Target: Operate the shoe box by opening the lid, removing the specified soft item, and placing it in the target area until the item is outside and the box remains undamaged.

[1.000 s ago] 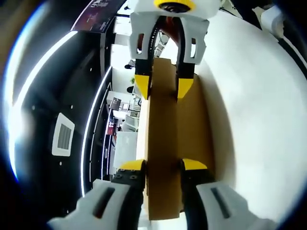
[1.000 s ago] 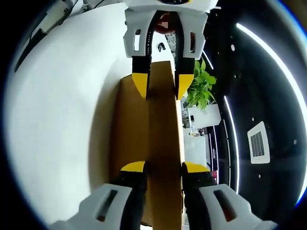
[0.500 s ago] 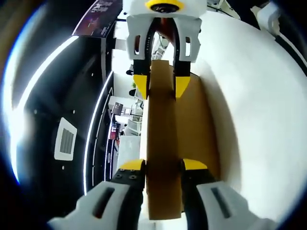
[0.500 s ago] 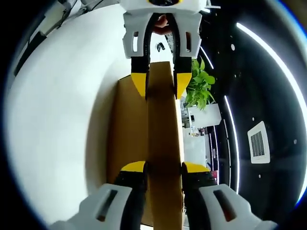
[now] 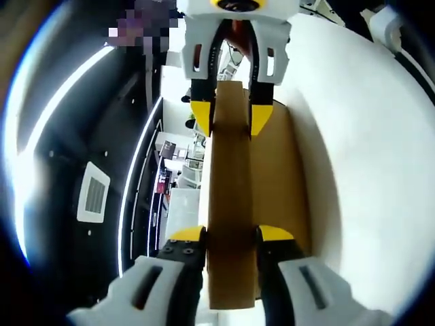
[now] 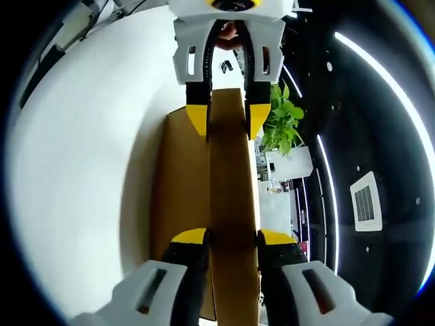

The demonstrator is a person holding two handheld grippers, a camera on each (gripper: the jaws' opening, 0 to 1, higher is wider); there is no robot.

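Currently the brown cardboard lid (image 5: 231, 204) of the shoe box is clamped at one end by the left gripper (image 5: 231, 234), its jaws pressed against both faces. At the opposite end it is clamped by the right gripper (image 6: 231, 236), seen also in the left gripper view (image 5: 231, 119). Beside the lid a white tabletop (image 6: 81, 149) is seen, and a green plant (image 6: 282, 122) beyond.

lid (image 5: 231, 204): matt brown cardboard (smooth) | table (image 5: 367, 170): matt white | hand-held gripper (image 5: 231, 234): glossy white plastic, yellow tips
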